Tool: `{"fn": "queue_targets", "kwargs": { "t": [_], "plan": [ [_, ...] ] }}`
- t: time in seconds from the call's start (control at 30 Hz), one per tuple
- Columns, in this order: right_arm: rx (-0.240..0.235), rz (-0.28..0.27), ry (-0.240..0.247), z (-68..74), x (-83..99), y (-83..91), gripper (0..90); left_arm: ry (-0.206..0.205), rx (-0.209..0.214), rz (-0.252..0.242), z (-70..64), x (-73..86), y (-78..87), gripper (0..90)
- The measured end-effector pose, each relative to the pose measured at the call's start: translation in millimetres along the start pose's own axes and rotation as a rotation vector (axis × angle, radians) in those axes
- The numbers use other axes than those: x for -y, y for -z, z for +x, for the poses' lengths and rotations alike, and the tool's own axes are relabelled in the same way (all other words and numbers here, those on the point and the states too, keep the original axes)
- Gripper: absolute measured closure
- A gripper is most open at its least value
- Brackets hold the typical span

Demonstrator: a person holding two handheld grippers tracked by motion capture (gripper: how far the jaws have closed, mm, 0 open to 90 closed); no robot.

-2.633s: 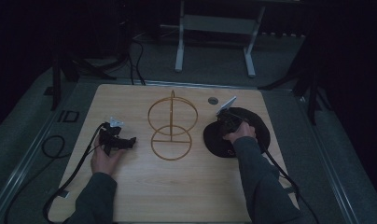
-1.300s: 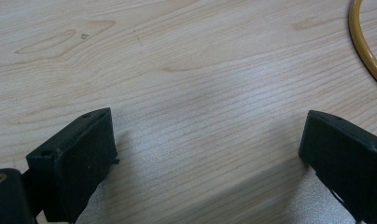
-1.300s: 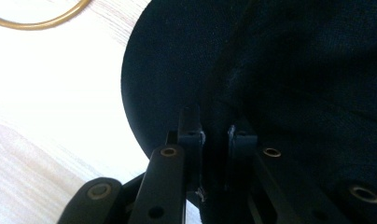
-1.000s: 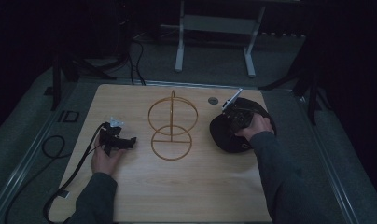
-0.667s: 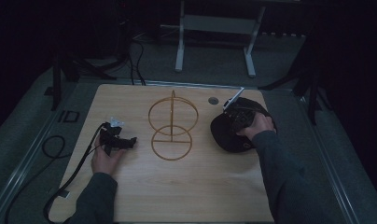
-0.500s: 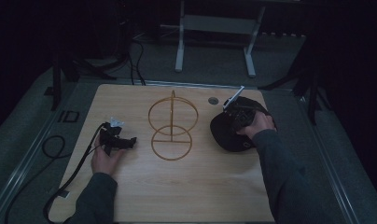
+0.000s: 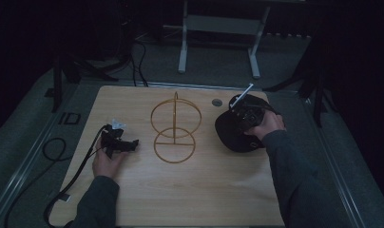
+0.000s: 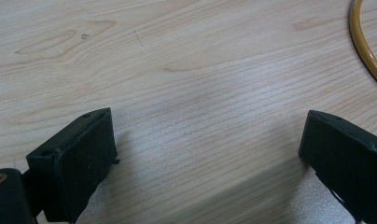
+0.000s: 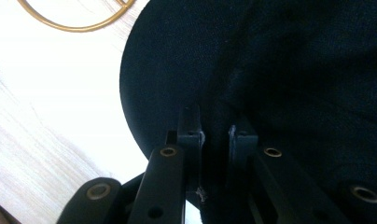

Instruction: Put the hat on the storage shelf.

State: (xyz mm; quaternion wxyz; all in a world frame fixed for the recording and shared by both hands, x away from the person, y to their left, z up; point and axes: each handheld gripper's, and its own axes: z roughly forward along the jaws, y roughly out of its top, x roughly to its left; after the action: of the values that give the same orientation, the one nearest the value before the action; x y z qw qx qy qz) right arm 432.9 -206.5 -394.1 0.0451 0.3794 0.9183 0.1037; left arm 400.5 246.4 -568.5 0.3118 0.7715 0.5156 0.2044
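Observation:
A black cap (image 7: 232, 137) lies on the right side of the wooden table (image 7: 190, 190). My right gripper (image 7: 245, 115) is over the cap's far part, its jaws pinched on the black fabric. In the right gripper view the gripper (image 9: 213, 133) has a fold of the cap (image 9: 270, 60) between its nearly closed fingers. A gold wire stand (image 7: 175, 128), two rings on an upright rod, rises at the table's middle. My left gripper (image 7: 127, 144) rests on the table left of the stand. In the left gripper view that gripper (image 8: 207, 154) is open over bare wood, with the stand's base ring (image 8: 366, 46) at the upper right.
A small grey round insert (image 7: 217, 102) sits in the tabletop between the stand and the cap. The left gripper's cable (image 7: 71, 180) trails off the table's left front. A white metal frame (image 7: 218, 28) stands on the floor beyond the far edge.
My right hand and forearm have swung right and the cap has shifted slightly right with the gripper. Over the last second it holds nearly still. The left gripper has not moved.

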Motion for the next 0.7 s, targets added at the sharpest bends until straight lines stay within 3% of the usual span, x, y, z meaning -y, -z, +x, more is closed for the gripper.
{"fn": "queue_targets", "kwargs": {
  "t": [0.7],
  "plan": [
    [0.01,-0.049,0.064,13.5,-19.2,36.9,80.0,0.0,0.002,0.001,0.0,0.0,0.1,3.4]
  ]
}}
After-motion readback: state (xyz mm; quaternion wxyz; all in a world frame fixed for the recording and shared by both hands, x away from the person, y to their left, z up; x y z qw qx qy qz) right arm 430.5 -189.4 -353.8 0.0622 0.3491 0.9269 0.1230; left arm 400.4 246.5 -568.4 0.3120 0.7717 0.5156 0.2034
